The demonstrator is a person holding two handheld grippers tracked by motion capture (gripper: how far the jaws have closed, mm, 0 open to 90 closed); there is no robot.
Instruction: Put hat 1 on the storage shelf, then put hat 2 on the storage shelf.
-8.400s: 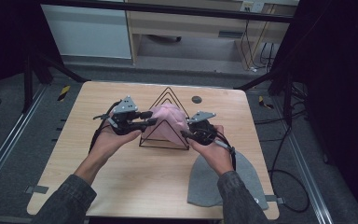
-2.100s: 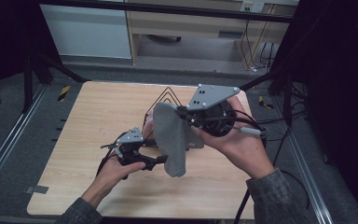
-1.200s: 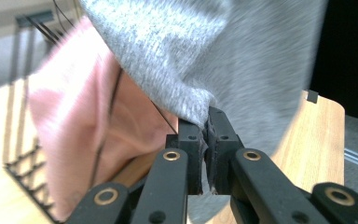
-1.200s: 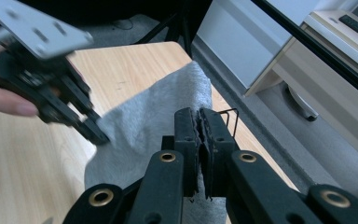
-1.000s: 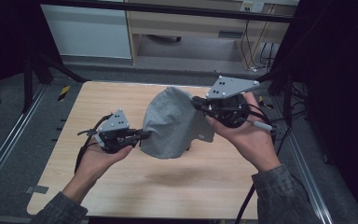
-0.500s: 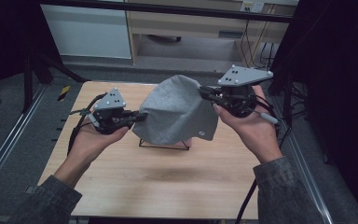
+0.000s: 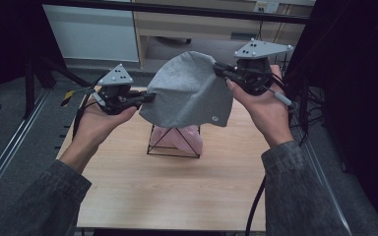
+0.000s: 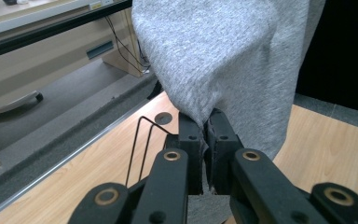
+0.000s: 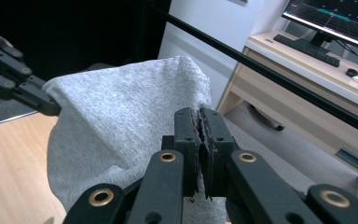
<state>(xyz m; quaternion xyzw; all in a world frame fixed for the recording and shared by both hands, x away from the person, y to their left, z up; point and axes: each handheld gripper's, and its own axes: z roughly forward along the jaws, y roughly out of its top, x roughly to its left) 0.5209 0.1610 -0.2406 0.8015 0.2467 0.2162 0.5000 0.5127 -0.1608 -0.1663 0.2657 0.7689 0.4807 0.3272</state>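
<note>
A grey knit beanie point(image 7: 189, 91) hangs stretched in the air between my two grippers, well above the table. My left gripper point(image 7: 146, 97) is shut on its left rim; in the left gripper view the grey cloth point(image 8: 214, 60) is pinched between the black jaws point(image 8: 204, 128). My right gripper point(image 7: 220, 69) is shut on the upper right rim, and the right gripper view has the beanie point(image 9: 116, 121) clamped at its jaws point(image 9: 199, 116). Below the beanie stands a black wire pyramid stand point(image 7: 173, 142) with a pink hat point(image 7: 184, 137) over it.
The wooden table point(image 7: 177, 191) has free room in front of the stand. A small dark round disc point(image 8: 162, 117) lies near the far edge. Behind the table are a cabinet, a desk with monitor point(image 9: 335, 18) and keyboard, and black frame rails at both sides.
Both hands have risen and moved apart, lifting the grey beanie higher and spreading it wider above the wire stand; the pink hat on the stand now shows beneath it.
</note>
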